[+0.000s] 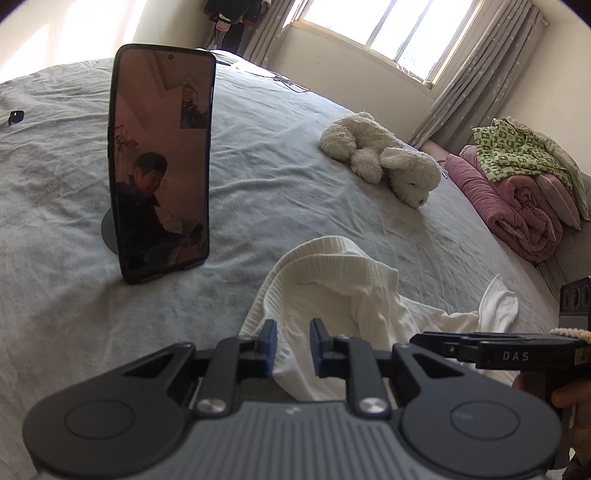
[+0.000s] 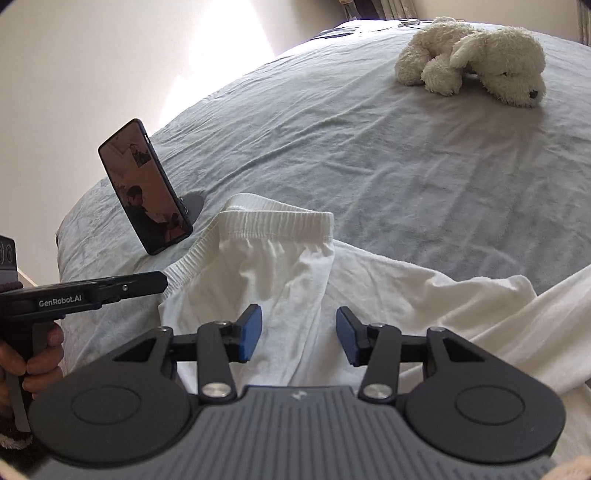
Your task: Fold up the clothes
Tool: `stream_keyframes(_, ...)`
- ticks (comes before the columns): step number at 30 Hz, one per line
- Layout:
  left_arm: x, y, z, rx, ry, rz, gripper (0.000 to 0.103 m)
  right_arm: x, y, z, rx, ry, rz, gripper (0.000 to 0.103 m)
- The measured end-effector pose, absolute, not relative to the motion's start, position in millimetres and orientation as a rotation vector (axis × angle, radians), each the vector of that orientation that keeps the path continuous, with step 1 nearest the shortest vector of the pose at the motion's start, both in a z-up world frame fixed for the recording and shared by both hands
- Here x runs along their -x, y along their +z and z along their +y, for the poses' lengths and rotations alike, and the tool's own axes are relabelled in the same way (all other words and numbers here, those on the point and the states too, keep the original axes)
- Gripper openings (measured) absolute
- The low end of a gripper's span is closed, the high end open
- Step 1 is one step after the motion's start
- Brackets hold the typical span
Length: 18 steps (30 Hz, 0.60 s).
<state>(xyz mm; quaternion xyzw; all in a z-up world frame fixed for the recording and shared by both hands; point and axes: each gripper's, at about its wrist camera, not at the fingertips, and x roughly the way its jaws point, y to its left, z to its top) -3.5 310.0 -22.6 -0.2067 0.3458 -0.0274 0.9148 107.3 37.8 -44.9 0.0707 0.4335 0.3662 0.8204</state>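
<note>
A white garment (image 1: 362, 295) with a ribbed elastic waistband (image 2: 273, 221) lies crumpled on the grey bedsheet (image 1: 258, 147). My left gripper (image 1: 293, 345) hovers over its near part by the waistband. The blue pads stand a narrow gap apart, with cloth showing beneath them and nothing pinched. From the right wrist view, the left gripper (image 2: 162, 280) comes in from the left, its tip at the waistband's left edge. My right gripper (image 2: 299, 332) stands open wider, just above the garment's middle, with nothing held. The right gripper (image 1: 417, 339) also enters the left wrist view from the right.
A phone (image 1: 162, 162) stands upright on a round stand to the left of the garment. A white plush dog (image 1: 384, 158) lies further back on the bed. Pink and green quilts (image 1: 517, 192) are piled at the right edge, below a window (image 1: 388, 26).
</note>
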Motion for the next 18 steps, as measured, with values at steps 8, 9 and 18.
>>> stream_keyframes(8, -1, -22, 322, 0.570, -0.100, 0.721, 0.045, -114, -51, 39, -0.388, 0.867, 0.879, 0.020)
stream_keyframes(9, -1, -23, 324, 0.603, -0.115, 0.724, 0.048, -110, -47, 43, -0.382, 0.889, 0.866, 0.019)
stream_keyframes(18, 2, -33, 335, 0.867, -0.252, 0.734, 0.064, -67, -32, 92, -0.200, 1.064, 0.812, 0.019)
